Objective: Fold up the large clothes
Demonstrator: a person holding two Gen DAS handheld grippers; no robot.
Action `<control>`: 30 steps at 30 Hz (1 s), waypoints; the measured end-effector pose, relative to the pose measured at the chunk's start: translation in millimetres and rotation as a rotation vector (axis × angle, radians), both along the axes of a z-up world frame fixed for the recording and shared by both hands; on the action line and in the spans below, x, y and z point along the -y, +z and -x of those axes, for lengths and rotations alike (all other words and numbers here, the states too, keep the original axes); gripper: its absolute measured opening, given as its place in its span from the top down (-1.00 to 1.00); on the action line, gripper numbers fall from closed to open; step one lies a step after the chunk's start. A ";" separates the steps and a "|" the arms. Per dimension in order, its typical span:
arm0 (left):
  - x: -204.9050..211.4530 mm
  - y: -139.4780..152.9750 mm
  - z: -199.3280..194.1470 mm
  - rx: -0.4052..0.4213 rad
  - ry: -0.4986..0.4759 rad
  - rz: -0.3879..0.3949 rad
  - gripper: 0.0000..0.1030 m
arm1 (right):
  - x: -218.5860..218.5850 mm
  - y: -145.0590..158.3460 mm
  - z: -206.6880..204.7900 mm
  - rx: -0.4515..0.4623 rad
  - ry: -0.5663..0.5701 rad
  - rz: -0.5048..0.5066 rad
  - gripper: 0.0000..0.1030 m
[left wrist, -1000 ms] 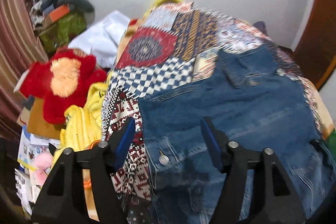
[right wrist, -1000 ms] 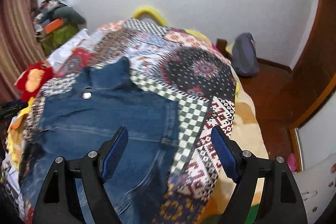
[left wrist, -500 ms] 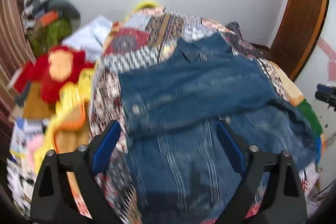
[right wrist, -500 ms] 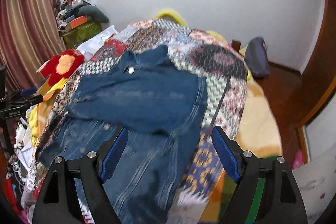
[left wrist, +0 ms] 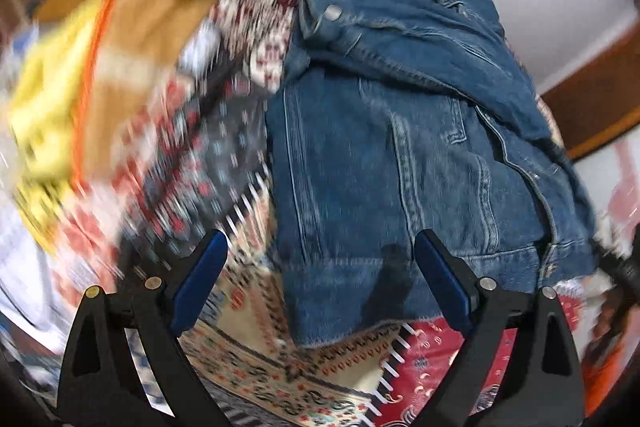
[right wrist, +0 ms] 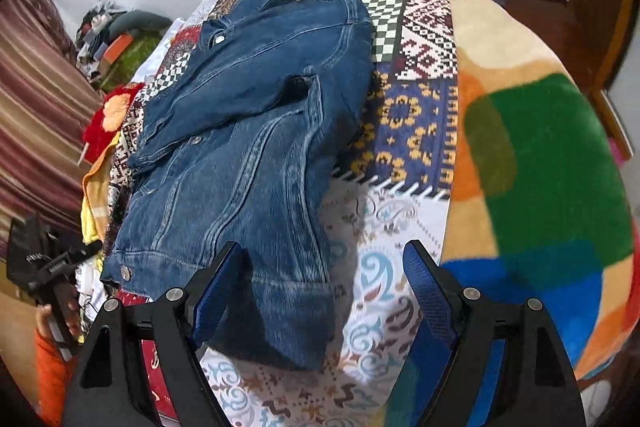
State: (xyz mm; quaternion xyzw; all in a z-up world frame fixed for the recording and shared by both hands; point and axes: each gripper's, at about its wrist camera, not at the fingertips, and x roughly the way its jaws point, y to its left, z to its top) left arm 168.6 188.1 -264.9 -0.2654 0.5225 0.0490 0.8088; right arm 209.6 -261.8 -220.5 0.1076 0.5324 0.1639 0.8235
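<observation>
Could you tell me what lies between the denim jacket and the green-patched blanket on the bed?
In the right wrist view, only the patchwork quilt lies between the jacket and the blanket.

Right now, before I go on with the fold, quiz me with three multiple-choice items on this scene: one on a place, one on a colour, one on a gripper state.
1. Where does the denim jacket lie?
A. On the patchwork bedspread
B. On the floor
C. Hanging on the wall

2. What colour are the pads on the right gripper?
A. Red
B. Blue
C. Yellow

3. How does the left gripper stand?
A. Shut on the jacket's hem
B. Shut on the bedspread
C. Open, holding nothing

Answers:
1. A, the right wrist view shows the jacket spread over the patterned cover on the bed.
2. B, both fingers carry blue pads.
3. C, in the left wrist view the jaws are wide apart over the jacket's lower edge, with no cloth pinched between them.
</observation>
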 end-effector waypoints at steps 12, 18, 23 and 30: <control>22.4 -21.9 -2.9 0.014 -0.023 0.218 -0.63 | -22.3 -2.2 -2.0 0.012 0.060 -0.040 0.02; 25.0 -0.3 -4.2 0.038 -0.035 0.118 0.50 | -27.8 8.9 -3.6 0.068 0.094 -0.032 0.52; 20.7 31.6 -11.8 0.130 -0.032 0.089 0.62 | -30.7 27.2 -17.2 0.139 0.098 -0.056 0.65; 21.4 92.6 -45.1 0.276 -0.062 -0.011 0.68 | -45.8 68.3 -48.9 0.249 0.136 -0.067 0.67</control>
